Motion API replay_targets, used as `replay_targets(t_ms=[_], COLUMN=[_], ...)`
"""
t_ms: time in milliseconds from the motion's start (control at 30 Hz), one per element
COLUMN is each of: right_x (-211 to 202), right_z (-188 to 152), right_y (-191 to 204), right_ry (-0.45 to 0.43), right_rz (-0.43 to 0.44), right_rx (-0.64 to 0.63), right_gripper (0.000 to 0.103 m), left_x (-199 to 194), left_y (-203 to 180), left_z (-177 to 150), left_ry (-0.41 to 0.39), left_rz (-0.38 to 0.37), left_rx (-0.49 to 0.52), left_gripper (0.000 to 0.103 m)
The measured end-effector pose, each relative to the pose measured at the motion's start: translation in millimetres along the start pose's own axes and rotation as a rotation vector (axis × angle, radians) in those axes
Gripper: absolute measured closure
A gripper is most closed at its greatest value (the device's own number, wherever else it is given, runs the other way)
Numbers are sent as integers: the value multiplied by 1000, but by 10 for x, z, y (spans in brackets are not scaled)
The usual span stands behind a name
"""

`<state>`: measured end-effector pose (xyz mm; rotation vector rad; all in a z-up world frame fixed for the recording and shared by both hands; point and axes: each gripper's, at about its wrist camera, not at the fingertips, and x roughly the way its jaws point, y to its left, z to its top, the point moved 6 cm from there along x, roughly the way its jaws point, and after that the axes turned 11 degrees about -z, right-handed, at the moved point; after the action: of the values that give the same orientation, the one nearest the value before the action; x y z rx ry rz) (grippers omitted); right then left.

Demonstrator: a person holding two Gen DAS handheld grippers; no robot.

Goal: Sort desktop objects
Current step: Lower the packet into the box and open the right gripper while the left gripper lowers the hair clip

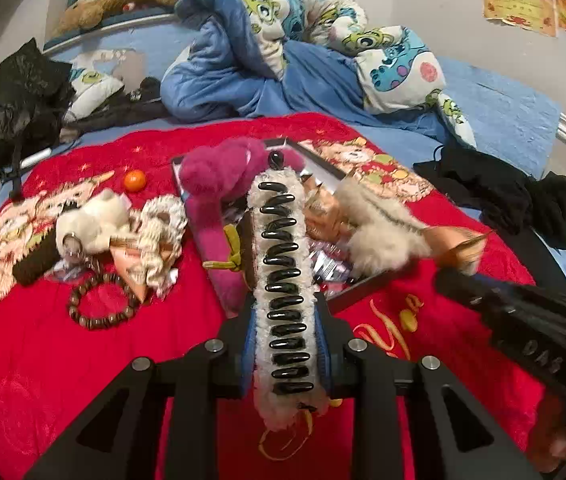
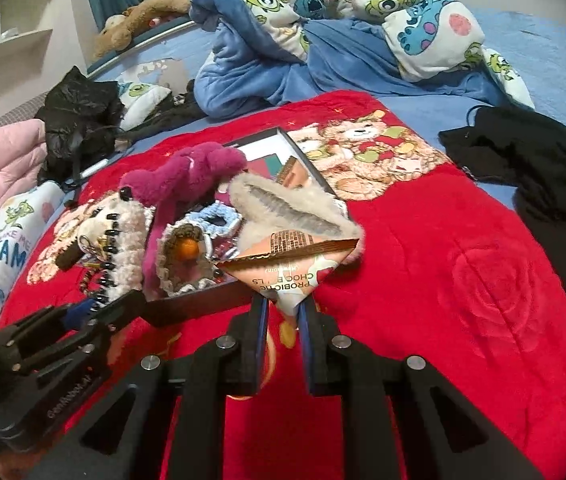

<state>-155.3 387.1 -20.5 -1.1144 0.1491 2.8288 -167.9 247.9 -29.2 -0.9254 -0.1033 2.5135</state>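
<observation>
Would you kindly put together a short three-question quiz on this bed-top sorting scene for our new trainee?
1. True or false: the right gripper has its jaws shut on a snack packet.
2. Multiple choice: what does the left gripper hold? A) the wooden bead bracelet B) a fluffy hair clip with black teeth C) the small orange ball
3. Fill in: the magenta plush toy lies partly over the edge of the black ____.

Key: 1 true; 2 B; 3 tray. The bracelet and ball both lie loose on the red blanket.
</observation>
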Motion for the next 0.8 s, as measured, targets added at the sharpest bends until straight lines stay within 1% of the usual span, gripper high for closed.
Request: replay_targets(t_ms=[133,267,333,433,533,633,733,800], right_x=[74,172,219,318,452,560,719,823], right_z=[40,90,119,200,316,436,555,592], right_y=[90,178,221,248,281,305,354,377], right_ry=[-2,5,6,8,11,7,10,21], right_rz=[43,76,83,105,112,135,174,193], right_rx=[8,13,1,7,2,16,38,57], right_gripper=[89,89,89,89,89,89,89,89], left_x=[47,245,357,506,631,756,903,963], left_y=[-25,74,134,186,221,253,230,245], left_z=[63,106,153,256,336,424,539,561], left_ry=[-13,16,26,34,35,33,52,54], left_rz=[4,1,16,-1,-2,-23,-21,-15], left_rx=[28,21,25,17,24,10,49,51], left_gripper=[77,77,77,77,77,77,77,77])
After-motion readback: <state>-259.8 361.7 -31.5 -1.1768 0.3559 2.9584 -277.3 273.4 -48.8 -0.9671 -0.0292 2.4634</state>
